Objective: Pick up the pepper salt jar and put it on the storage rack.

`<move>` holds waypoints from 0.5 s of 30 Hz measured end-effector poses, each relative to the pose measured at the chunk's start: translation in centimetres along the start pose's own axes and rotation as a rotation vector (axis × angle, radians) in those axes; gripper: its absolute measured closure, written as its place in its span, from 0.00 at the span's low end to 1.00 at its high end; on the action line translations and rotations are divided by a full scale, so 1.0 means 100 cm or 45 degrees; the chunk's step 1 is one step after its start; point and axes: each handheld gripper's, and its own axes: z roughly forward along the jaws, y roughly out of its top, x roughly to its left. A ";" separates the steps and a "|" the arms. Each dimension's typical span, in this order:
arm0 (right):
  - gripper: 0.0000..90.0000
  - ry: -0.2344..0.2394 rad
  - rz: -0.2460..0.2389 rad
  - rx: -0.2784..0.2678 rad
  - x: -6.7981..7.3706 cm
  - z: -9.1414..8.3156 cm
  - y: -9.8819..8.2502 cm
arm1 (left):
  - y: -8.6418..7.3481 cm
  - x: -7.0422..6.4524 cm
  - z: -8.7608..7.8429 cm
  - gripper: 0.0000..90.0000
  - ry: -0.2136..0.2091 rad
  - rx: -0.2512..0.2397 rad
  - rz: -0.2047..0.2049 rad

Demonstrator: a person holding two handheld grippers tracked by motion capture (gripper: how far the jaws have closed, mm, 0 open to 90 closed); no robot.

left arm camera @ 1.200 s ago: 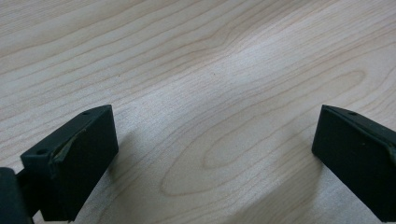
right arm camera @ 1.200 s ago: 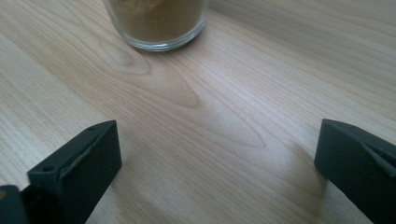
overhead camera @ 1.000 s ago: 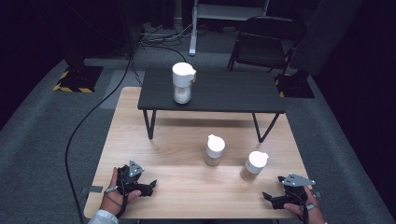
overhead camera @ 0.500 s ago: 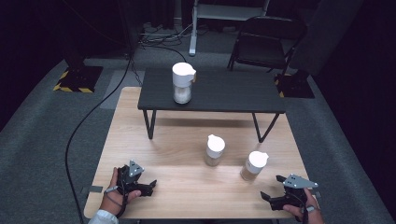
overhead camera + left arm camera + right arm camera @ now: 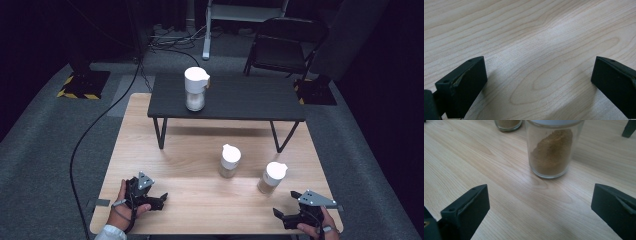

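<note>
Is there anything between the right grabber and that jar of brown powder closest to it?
No. In the right gripper view, just bare wooden table lies between the open right gripper and the jar.

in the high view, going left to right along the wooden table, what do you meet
left gripper → jar on the raised black shelf → middle jar → right-hand jar → right gripper

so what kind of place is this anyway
Probably a recording studio or lab, not a kitchen: dark surroundings, a hazard-taped stand base on grey carpet, loose cables, and a wooden table staged with jars.
</note>
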 end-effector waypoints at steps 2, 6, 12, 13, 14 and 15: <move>0.02 -0.013 -0.013 -0.005 0.007 0.000 0.001 | 0.000 0.000 0.000 0.00 0.000 0.000 0.000; 0.02 -0.027 -0.012 -0.015 0.018 0.002 0.002 | 0.000 0.000 0.000 0.00 0.000 0.001 0.001; 0.03 -0.052 0.041 -0.046 0.035 0.005 -0.001 | 0.000 0.000 0.000 0.00 0.000 0.001 0.001; 0.03 -0.049 0.049 -0.054 0.038 0.006 -0.002 | 0.000 0.000 0.000 0.00 0.000 0.001 0.001; 0.04 -0.054 0.051 -0.061 0.042 0.006 -0.003 | 0.000 0.000 0.000 0.00 0.000 0.001 0.001; 0.05 -0.057 0.053 -0.071 0.046 0.007 -0.004 | 0.000 0.000 0.000 0.00 0.000 -0.001 0.000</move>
